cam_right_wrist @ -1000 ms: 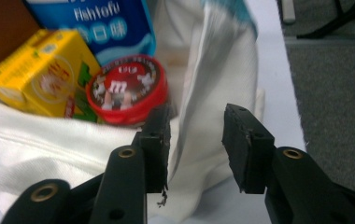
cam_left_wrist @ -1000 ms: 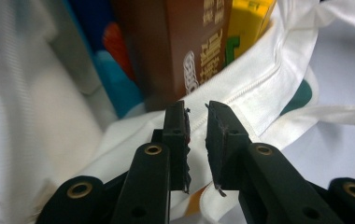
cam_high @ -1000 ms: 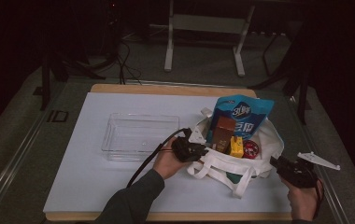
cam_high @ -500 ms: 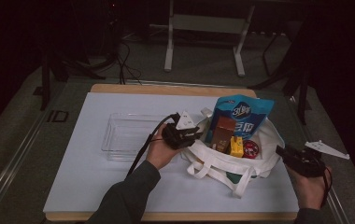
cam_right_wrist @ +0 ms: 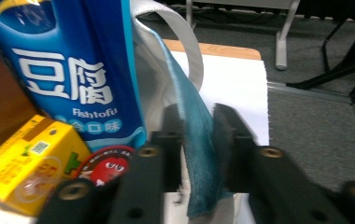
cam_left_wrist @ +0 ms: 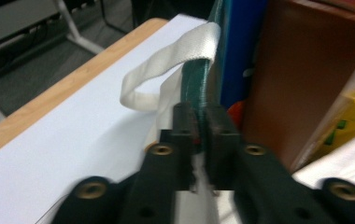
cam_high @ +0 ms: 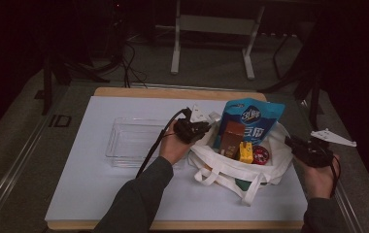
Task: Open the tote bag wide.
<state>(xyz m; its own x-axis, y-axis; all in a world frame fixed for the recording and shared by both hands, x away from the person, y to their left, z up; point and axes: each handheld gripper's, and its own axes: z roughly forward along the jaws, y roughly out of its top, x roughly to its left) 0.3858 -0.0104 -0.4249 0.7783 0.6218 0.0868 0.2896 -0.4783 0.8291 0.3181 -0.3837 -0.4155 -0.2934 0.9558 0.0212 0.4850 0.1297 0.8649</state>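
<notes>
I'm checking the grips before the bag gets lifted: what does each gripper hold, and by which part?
Both hold the tote bag by its green-lined rim: left gripper at one side, right gripper at the opposite side.

1. You've got the tote bag (cam_high: 231,167) right of the tray (cam_high: 134,141), both on the table (cam_high: 75,194).
2. Snack pouch (cam_high: 250,121), box (cam_high: 232,138), carton (cam_high: 245,153) stand inside the bag.
3. Your left gripper (cam_high: 199,130) sits at the bag's left rim, right gripper (cam_high: 296,145) at its right rim.

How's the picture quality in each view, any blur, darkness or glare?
High view: dim, surroundings nearly black, white mat brightest, no glare. Left gripper view: near jaws and the tote bag rim soft. Right gripper view: blue packet lettering sharp, near jaws soft.
</notes>
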